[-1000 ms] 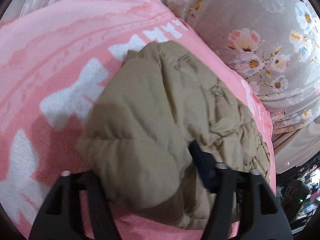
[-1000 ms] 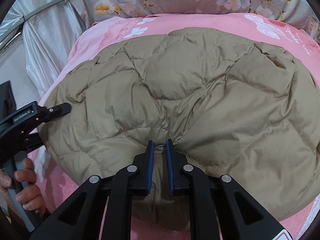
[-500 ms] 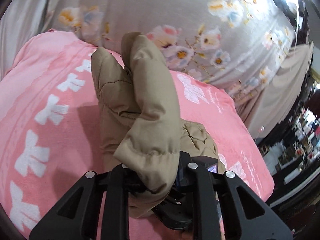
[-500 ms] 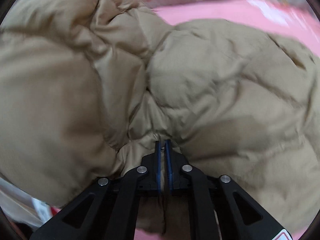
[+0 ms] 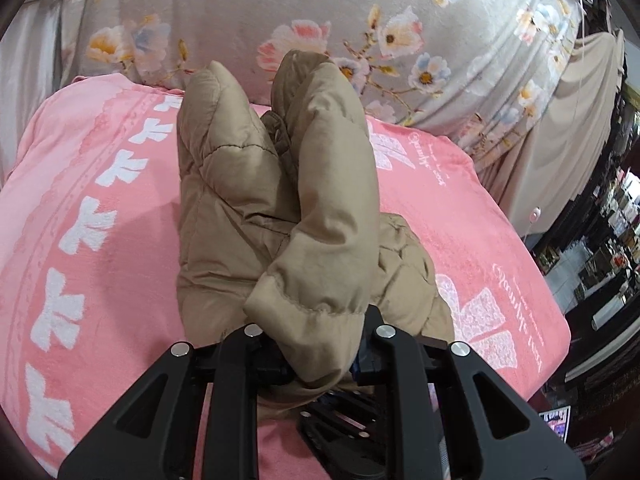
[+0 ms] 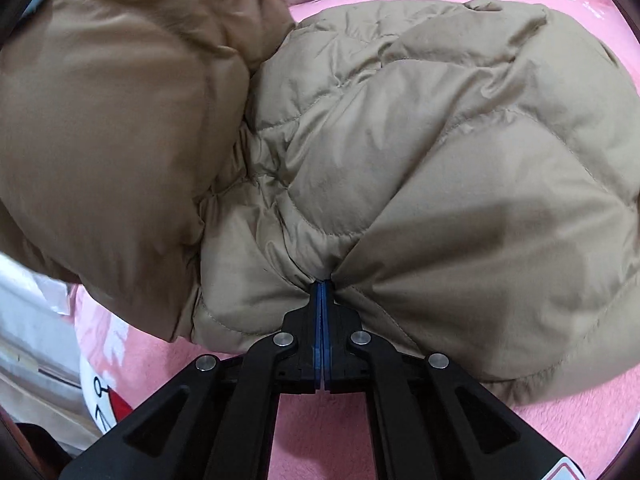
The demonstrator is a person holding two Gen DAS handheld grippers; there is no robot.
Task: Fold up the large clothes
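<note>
Puffer jacket (image 6: 420, 152) tan, quilted, lying on pink blanket (image 5: 80, 208) over bed | L claw (image 5: 316, 364) clenched on jacket's cuff end, sleeve bunched upright in front | R claw (image 6: 322, 292) jaws just closing, now pinched tight on jacket hem, fabric puckered at pads | floral sheet (image 5: 248, 12) behind.

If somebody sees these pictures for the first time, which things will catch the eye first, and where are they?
First is the puffy tan jacket, which fills nearly the whole right wrist view and lies on a pink blanket with white bows. The right gripper is shut on a pinch of its fabric at the near edge, while the left gripper holds a padded fold that stands up in the middle of its view. Behind the blanket lies grey flowered bedding.
</note>
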